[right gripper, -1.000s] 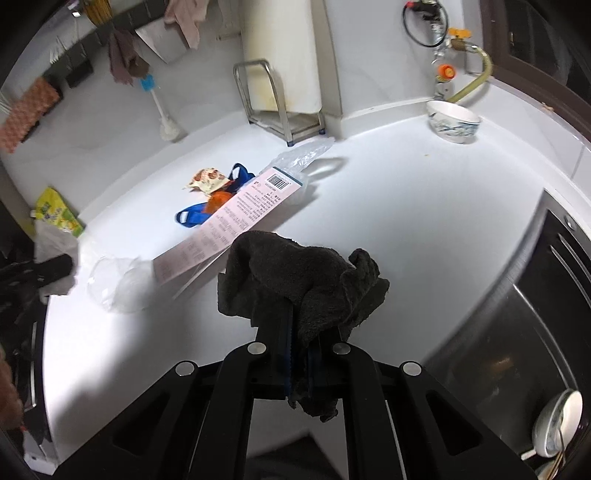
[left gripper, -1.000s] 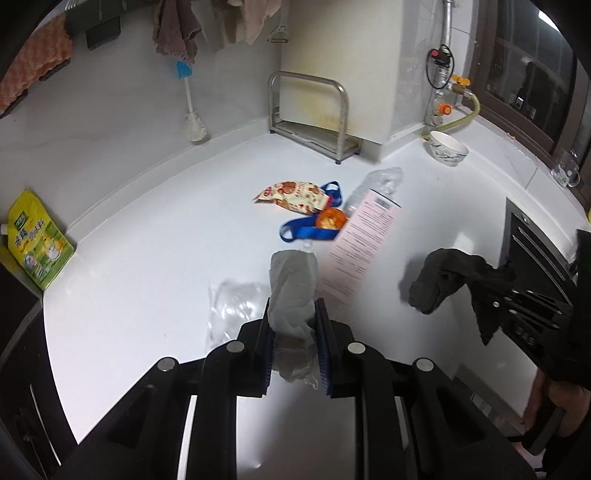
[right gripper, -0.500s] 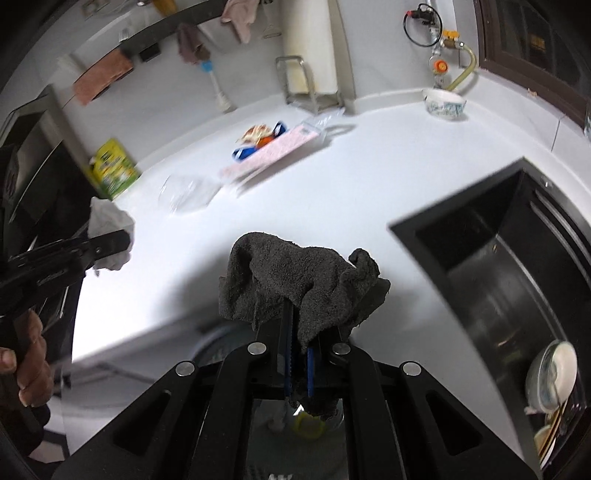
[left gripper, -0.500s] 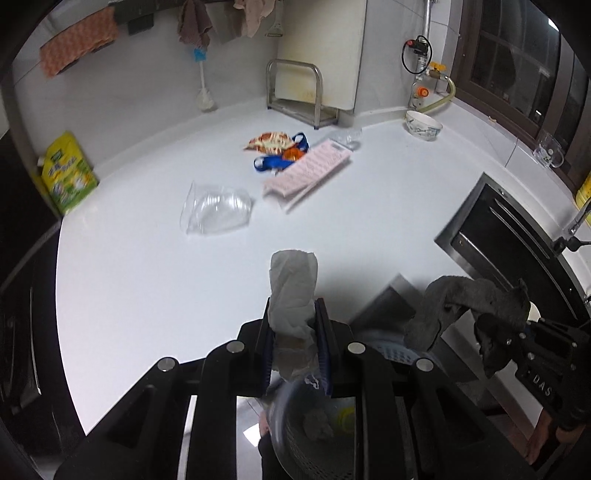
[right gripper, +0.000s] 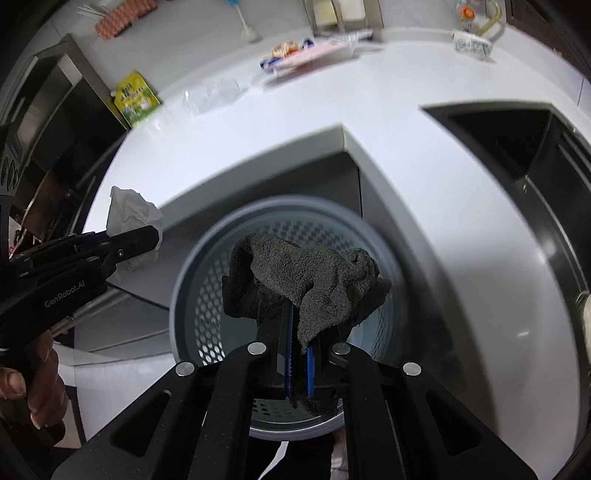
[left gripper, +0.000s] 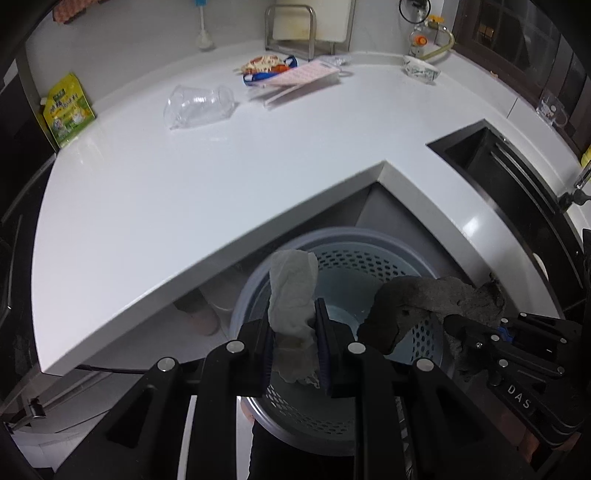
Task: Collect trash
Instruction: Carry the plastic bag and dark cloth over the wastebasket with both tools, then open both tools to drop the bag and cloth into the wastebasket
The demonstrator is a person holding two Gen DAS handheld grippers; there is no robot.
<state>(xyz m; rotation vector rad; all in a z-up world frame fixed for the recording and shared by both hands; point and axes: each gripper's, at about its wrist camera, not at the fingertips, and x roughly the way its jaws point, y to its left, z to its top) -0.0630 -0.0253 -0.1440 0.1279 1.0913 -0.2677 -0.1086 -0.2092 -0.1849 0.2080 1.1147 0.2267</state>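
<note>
My left gripper [left gripper: 293,325] is shut on a crumpled white tissue [left gripper: 291,291] and holds it over a grey perforated bin [left gripper: 373,243] on the floor below the counter's inner corner. My right gripper [right gripper: 299,332] is shut on a dark grey rag [right gripper: 303,277] over the same bin [right gripper: 207,258]. The rag also shows at the right of the left wrist view [left gripper: 432,302]. The tissue also shows at the left of the right wrist view [right gripper: 129,218]. Back on the white counter lie a clear plastic cup [left gripper: 199,105], a pink paper sheet [left gripper: 303,75] and snack wrappers [left gripper: 266,64].
A green pouch [left gripper: 66,107] leans at the counter's left end. A bowl [left gripper: 421,68] stands by the back wall, and a metal rack [left gripper: 291,22] behind the wrappers. A black sink [left gripper: 517,173] is set into the counter at the right.
Both grippers have drawn back from the counter and dropped over the bin, each still holding its piece. The bin now fills the lower middle of both views.
</note>
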